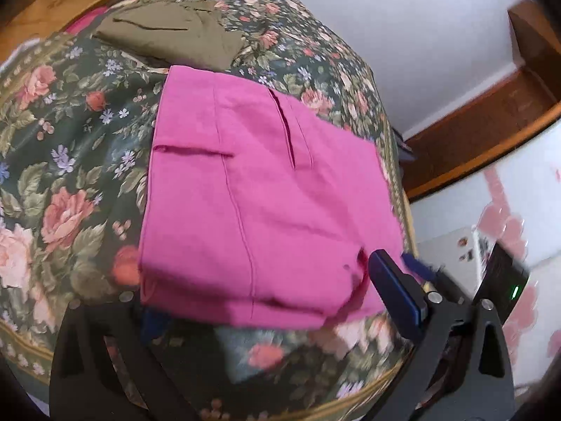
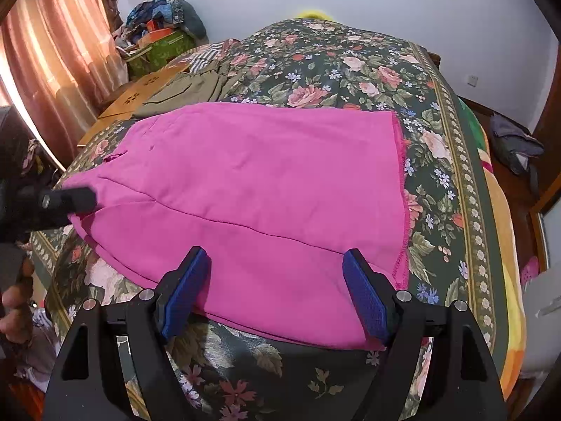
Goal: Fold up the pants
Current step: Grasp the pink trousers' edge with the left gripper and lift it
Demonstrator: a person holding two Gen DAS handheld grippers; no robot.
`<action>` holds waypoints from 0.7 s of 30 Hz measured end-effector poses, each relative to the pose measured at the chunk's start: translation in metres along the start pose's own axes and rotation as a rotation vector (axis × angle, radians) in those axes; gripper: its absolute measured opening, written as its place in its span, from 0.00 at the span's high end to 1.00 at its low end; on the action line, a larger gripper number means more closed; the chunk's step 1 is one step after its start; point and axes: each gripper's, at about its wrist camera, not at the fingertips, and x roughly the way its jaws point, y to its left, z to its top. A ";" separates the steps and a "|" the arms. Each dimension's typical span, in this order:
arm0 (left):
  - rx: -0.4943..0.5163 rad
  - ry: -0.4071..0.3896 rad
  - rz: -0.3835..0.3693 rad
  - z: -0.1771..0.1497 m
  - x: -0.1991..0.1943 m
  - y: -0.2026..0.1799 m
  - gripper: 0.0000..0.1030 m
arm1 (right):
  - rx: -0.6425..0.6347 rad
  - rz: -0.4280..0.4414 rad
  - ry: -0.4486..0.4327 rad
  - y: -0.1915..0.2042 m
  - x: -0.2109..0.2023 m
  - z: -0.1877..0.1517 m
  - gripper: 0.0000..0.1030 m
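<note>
Bright pink pants (image 2: 252, 182) lie flattened across a floral bedspread (image 2: 350, 70), hem end to the right in the right wrist view. My right gripper (image 2: 277, 259) is open over the near edge, and the cloth lies between its blue pads (image 2: 368, 294) without being pinched. In the left wrist view the pants (image 1: 252, 189) show pocket slits. My left gripper (image 1: 266, 287) stands wide open at their near edge. One pad (image 1: 396, 291) rests beside the corner; the other finger is mostly hidden under the cloth. The left gripper (image 2: 75, 200) also shows at the pants' left end.
A folded olive garment (image 1: 168, 35) lies behind the pink pants, next to a flat cardboard piece (image 2: 140, 94). A green box piled with clutter (image 2: 161, 45) and curtains (image 2: 52, 52) stand at the left. The bed's edge (image 2: 484, 210) drops off on the right.
</note>
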 end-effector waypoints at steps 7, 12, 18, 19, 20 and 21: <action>0.000 -0.051 0.089 0.016 0.005 0.003 0.55 | 0.010 0.019 -0.003 -0.004 0.002 0.000 0.25; 0.099 -0.097 0.137 0.015 -0.002 -0.006 0.69 | -0.001 0.005 0.008 -0.002 0.000 0.002 0.25; 0.243 -0.177 0.217 0.013 -0.023 -0.025 0.72 | -0.019 -0.007 -0.001 0.004 -0.011 0.016 0.25; 0.259 -0.192 0.225 0.014 -0.028 -0.027 0.72 | -0.023 -0.005 -0.016 0.006 -0.014 0.020 0.25; 0.268 -0.199 0.228 0.014 -0.031 -0.029 0.72 | -0.025 0.000 -0.035 0.009 -0.018 0.025 0.25; 0.274 -0.206 0.226 0.016 -0.036 -0.029 0.72 | -0.026 0.009 -0.054 0.013 -0.020 0.030 0.25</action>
